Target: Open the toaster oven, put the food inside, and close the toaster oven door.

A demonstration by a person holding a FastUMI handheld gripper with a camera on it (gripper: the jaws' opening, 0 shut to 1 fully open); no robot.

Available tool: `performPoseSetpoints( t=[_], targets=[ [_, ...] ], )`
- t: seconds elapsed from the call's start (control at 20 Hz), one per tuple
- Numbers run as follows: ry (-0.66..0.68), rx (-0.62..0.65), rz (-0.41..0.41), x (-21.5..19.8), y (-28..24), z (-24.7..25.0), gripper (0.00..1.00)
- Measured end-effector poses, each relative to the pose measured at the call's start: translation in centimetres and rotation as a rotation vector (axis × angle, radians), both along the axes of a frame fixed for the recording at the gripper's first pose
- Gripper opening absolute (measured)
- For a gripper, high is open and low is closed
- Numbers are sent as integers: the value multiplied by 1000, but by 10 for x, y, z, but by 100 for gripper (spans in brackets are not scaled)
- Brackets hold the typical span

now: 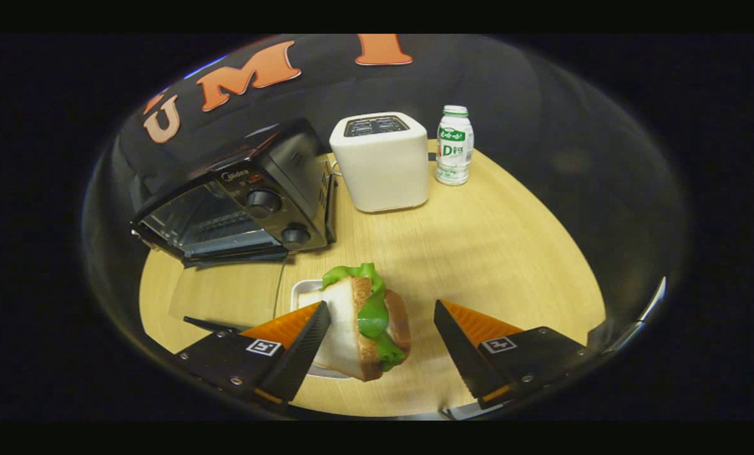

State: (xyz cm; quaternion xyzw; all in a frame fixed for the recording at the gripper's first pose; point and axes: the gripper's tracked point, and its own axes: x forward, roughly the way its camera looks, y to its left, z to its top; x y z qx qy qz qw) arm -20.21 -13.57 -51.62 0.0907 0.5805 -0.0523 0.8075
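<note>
Between the spread fingers of the hand-held gripper [382,328], one sandwich [364,325] with green lettuce stands on edge on a small white plate [302,292]; the left finger is at its bread, the right stands apart, so the jaws are open. Beyond, on the round wooden desk [490,253], sit one black toaster oven [237,199] with its door shut, one white toaster [380,161] and one small bottle [454,145].
</note>
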Motion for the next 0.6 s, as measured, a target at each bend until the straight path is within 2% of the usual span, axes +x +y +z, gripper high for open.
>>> performPoseSetpoints(
  t=[0.15, 0.25, 0.35, 0.4, 0.5, 0.6],
  targets=[
    [30, 94, -24, -3, 13, -6, 97],
    [31, 115, -25, -2, 15, -5, 75],
    [25, 161, -45, 0, 20, 2, 61],
    [20, 187, -68, 1, 22, 6, 47],
    [11, 175, -66, -1, 22, 11, 34],
    [7, 142, -18, -3, 27, 16, 31]
  ],
)
